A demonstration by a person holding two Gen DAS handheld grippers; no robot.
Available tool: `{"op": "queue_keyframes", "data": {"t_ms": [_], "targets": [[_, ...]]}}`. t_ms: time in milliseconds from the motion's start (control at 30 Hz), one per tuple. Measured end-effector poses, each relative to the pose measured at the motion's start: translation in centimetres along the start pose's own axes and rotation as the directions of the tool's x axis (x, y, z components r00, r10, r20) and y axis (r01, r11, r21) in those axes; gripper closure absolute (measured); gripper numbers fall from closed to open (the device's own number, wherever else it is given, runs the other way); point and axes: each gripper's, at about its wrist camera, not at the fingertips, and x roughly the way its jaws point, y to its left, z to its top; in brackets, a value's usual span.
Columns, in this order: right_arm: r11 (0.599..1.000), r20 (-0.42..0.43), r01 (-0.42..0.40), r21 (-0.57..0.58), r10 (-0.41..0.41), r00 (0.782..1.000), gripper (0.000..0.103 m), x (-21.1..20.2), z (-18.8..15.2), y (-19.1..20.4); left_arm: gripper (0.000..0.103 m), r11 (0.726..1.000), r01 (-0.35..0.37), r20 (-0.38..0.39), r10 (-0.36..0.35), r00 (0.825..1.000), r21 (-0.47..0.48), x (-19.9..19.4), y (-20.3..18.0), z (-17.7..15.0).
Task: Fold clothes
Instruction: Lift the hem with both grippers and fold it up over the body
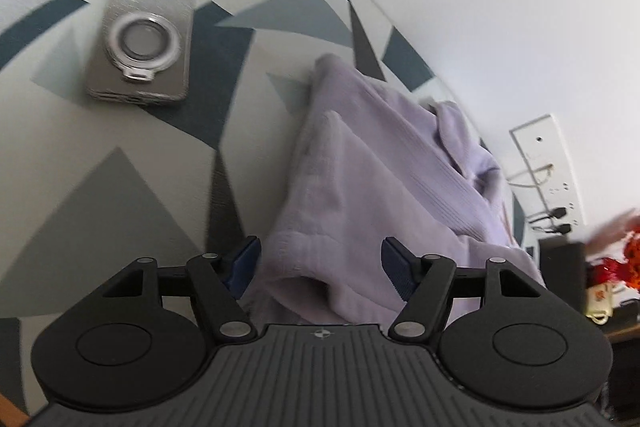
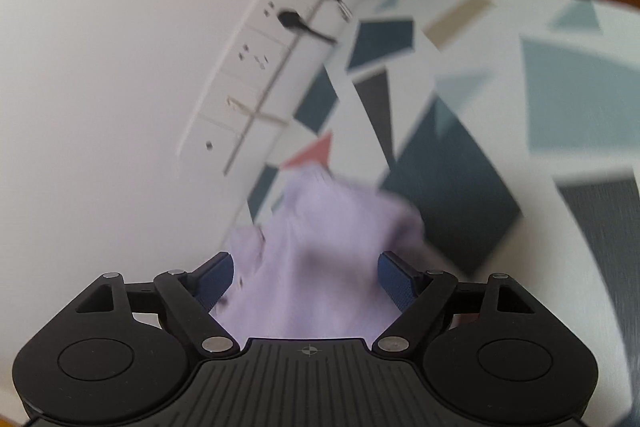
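Note:
A lilac ribbed garment (image 1: 360,179) lies bunched on a surface covered in a grey, white and dark blue triangle pattern (image 1: 120,163). My left gripper (image 1: 322,273) hangs over the near end of the garment, open, its blue pads (image 1: 244,263) standing apart on either side of the fabric without pressing it. In the right wrist view the same lilac garment (image 2: 320,259) shows blurred under my right gripper (image 2: 306,281). It too is open, with cloth between the spread pads (image 2: 394,281) but not gripped.
A phone in a clear case with a ring holder (image 1: 144,35) lies face down left of the garment. A white wall with a socket strip and black plugs (image 2: 288,39) runs beside the surface. Red and orange objects (image 1: 616,259) sit at the far right.

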Motion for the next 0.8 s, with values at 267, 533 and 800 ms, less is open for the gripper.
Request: {"op": "queue_keyframes", "data": {"t_ms": [267, 533, 800], "targets": [[0.999, -0.112, -0.024, 0.049, 0.029, 0.993, 0.027, 4.8, -3.9, -0.3, 0.053, 0.999, 0.047, -0.015, -0.047, 0.999, -0.018, 0.3, -0.2, 0.4], [0.994, -0.117, -0.031, 0.105, 0.044, 0.992, 0.080, 6.7, -4.3, 0.1, 0.085, 1.000, 0.003, 0.017, -0.003, 1.000, 0.004, 0.3, -0.8, 0.6], [0.983, -0.042, -0.167, 0.081, 0.171, 0.984, 0.084, 6.2, -2.8, 1.6, 0.087, 0.999, 0.032, 0.059, -0.035, 0.998, 0.036, -1.5, -2.2, 0.7]]}}
